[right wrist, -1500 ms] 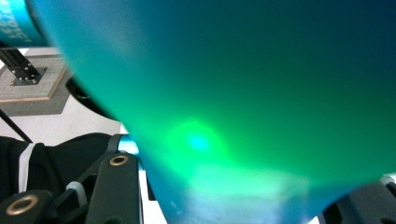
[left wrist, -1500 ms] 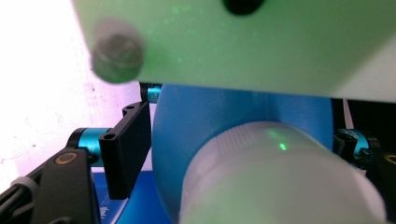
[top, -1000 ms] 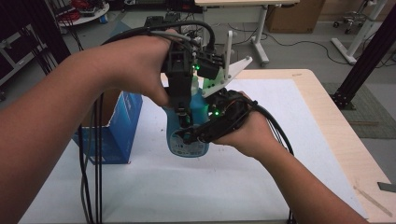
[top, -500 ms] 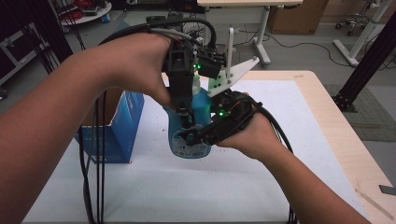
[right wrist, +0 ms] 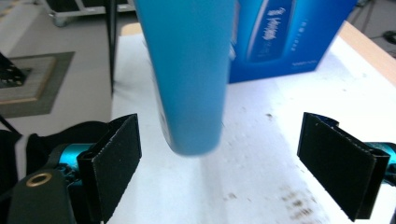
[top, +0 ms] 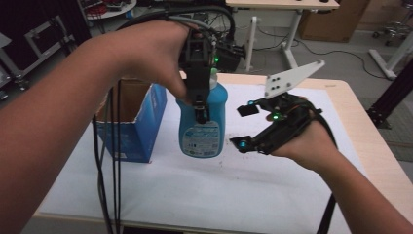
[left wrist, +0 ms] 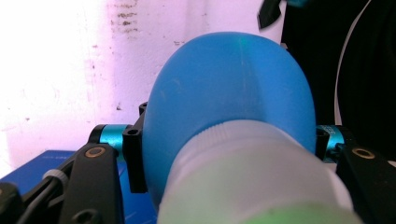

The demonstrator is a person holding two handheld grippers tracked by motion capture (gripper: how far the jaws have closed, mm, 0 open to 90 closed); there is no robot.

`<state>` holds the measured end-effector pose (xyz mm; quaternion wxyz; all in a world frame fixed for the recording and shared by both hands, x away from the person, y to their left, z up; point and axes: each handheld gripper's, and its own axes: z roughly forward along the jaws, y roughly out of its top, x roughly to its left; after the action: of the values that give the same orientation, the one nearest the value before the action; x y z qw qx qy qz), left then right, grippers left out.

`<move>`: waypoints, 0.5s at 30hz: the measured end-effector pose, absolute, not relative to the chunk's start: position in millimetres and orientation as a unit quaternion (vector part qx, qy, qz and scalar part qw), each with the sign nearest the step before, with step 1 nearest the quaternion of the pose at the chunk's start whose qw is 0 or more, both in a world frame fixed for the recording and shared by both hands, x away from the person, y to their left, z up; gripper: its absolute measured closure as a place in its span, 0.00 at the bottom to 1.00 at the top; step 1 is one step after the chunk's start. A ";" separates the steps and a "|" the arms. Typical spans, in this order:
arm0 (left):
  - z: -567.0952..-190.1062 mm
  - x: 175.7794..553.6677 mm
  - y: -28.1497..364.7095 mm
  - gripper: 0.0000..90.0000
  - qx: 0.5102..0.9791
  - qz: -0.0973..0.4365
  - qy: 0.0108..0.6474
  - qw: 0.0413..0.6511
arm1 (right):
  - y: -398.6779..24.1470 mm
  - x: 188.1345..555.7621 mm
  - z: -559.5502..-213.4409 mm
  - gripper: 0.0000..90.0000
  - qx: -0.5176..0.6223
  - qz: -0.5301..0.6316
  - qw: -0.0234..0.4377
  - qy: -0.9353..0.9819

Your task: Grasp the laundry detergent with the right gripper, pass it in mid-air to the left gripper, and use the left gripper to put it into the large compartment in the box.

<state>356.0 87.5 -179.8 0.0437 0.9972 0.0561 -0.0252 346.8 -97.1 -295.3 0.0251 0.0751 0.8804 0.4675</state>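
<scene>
Bottle [top: 203, 122], blue with pale cap, hangs upright above the white table [top: 204, 195], clamped near its top by the left gripper [top: 200, 105] that comes down from above, jaws pressed on both sides of the neck in the left gripper view. Right gripper [top: 245, 127] sits just right of the bottle's lower half, jaws just opened wide, pads [right wrist: 114, 158] clear of the bottle though it hangs between them. Blue box [top: 132, 122] stands just left of the bottle

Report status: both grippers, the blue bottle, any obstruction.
Left gripper clamps blue bottle, lifted. Right gripper just opened, off it. Blue box beside.
</scene>
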 end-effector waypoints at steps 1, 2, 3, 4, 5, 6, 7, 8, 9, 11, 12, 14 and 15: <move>-178.5 356.0 89.8 0.42 0.997 -0.026 0.063 0.046 | -98.8 347.6 -295.1 0.14 0.074 0.466 0.028 0.881; -178.5 356.0 89.8 0.42 0.997 -0.026 0.063 0.046 | -98.8 347.6 -295.1 0.14 0.074 0.466 0.028 0.881; -174.3 356.2 94.0 0.42 0.996 -0.026 0.072 0.048 | -102.1 348.6 -294.1 0.13 0.076 0.462 0.033 0.883; -172.3 356.3 96.2 0.42 0.996 -0.026 0.076 0.048 | -103.4 349.3 -293.8 0.13 0.077 0.456 0.039 0.886; -169.9 356.6 98.9 0.42 0.995 -0.029 0.086 0.047 | -104.4 349.4 -293.5 0.13 0.082 0.449 0.048 0.889; -169.9 356.6 98.9 0.42 0.995 -0.029 0.086 0.047 | -104.4 349.4 -293.5 0.13 0.082 0.449 0.048 0.889; -168.2 356.9 101.4 0.42 0.994 -0.032 0.097 0.047 | -106.1 350.3 -293.0 0.13 0.084 0.442 0.056 0.891; -166.6 357.2 103.3 0.42 0.993 -0.033 0.100 0.046 | -107.6 351.1 -292.5 0.11 0.087 0.439 0.062 0.892; -162.5 357.2 108.9 0.42 0.992 -0.032 0.111 0.048 | -110.2 352.4 -290.8 0.08 0.093 0.431 0.073 0.895; -158.8 357.3 114.7 0.42 0.990 -0.031 0.126 0.045 | -113.8 353.9 -288.7 0.07 0.094 0.424 0.078 0.897; -156.8 357.2 117.8 0.42 0.990 -0.030 0.134 0.045 | -115.6 354.7 -287.8 0.04 0.096 0.420 0.080 0.899; -152.5 357.7 124.6 0.42 0.988 -0.028 0.146 0.043 | -119.6 357.1 -285.7 0.04 0.101 0.404 0.085 0.905; -150.7 357.7 128.1 0.42 0.987 -0.028 0.153 0.044 | -121.9 358.2 -284.0 0.04 0.103 0.399 0.085 0.907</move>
<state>357.7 128.1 -150.7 0.0437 0.9869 0.1527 -0.0276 358.2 -121.9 -284.0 0.0853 0.1034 0.9071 0.3991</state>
